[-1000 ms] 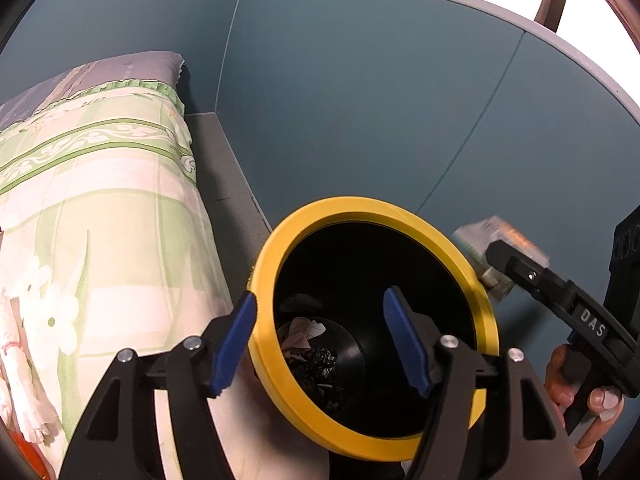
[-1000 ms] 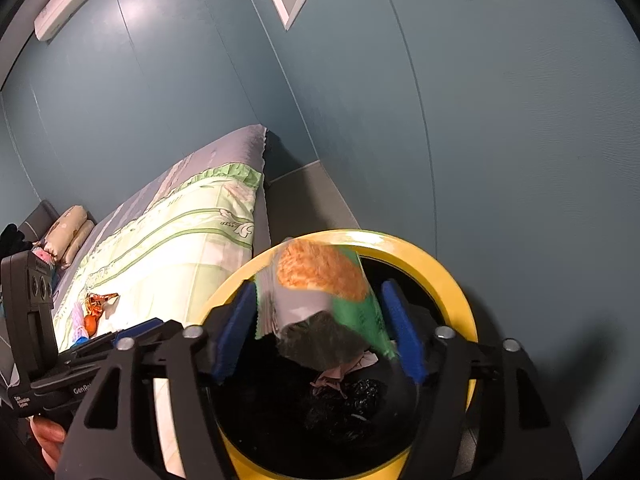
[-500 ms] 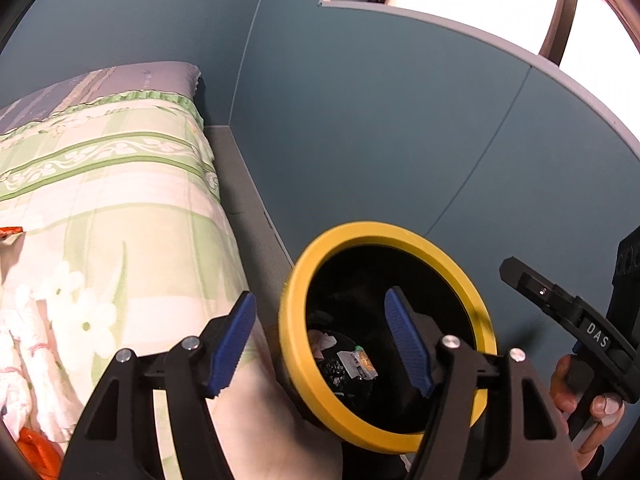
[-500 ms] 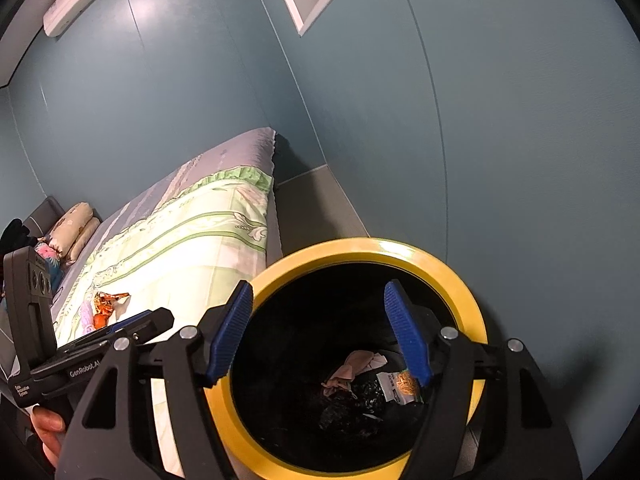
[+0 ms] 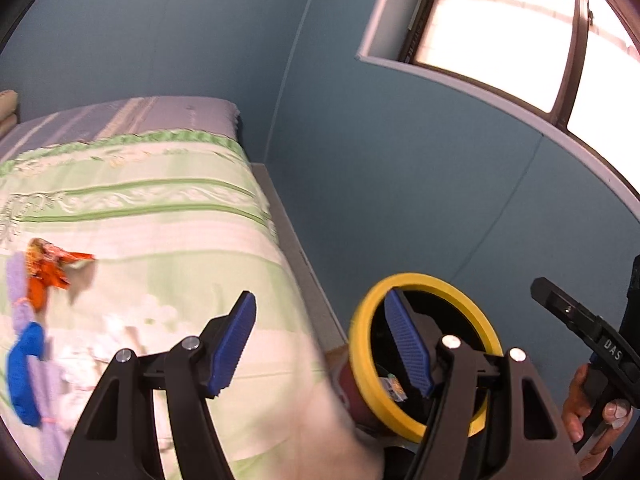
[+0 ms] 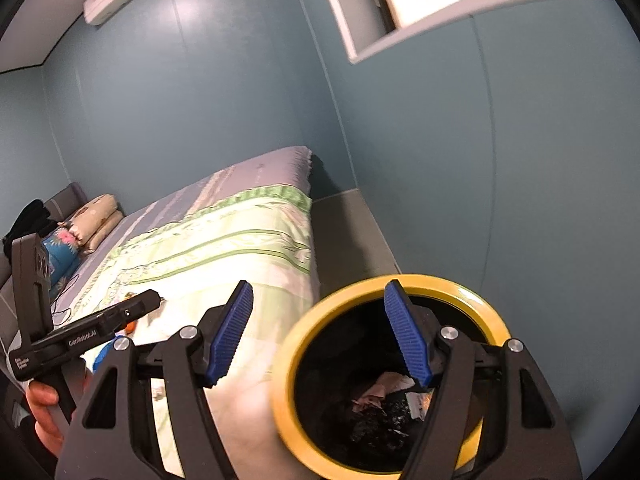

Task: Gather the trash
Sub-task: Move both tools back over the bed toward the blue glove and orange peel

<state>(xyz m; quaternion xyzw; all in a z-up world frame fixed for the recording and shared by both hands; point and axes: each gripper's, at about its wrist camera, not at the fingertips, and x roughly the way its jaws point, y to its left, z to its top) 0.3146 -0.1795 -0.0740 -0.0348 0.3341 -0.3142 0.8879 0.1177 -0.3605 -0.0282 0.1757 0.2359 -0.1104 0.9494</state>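
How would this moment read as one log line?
left gripper: open, empty | right gripper: open, empty | trash bin: holds trash | orange wrapper: on bed

A: What does the left hand-held gripper (image 5: pixel 320 342) look like up close?

B: Two black, angular plastic arms with triangular cut-outs, each tipped with a ribbed blue pad (image 5: pixel 232 344). Round silver screws (image 5: pixel 190 343) sit at the pivots.

A: And the right hand-held gripper (image 6: pixel 318 334)?

B: The same build: black frame, blue ribbed pads (image 6: pixel 408 336), silver screw heads (image 6: pixel 449 333). From the left camera its side appears as a long black bar with white letters "DAS", above a black pistol-style handle.

A: Any other markings?

B: From the right camera, the left unit's body carries white "GenRobot.AI" lettering and a smaller, unreadable white label. No sleeve is visible on either hand.
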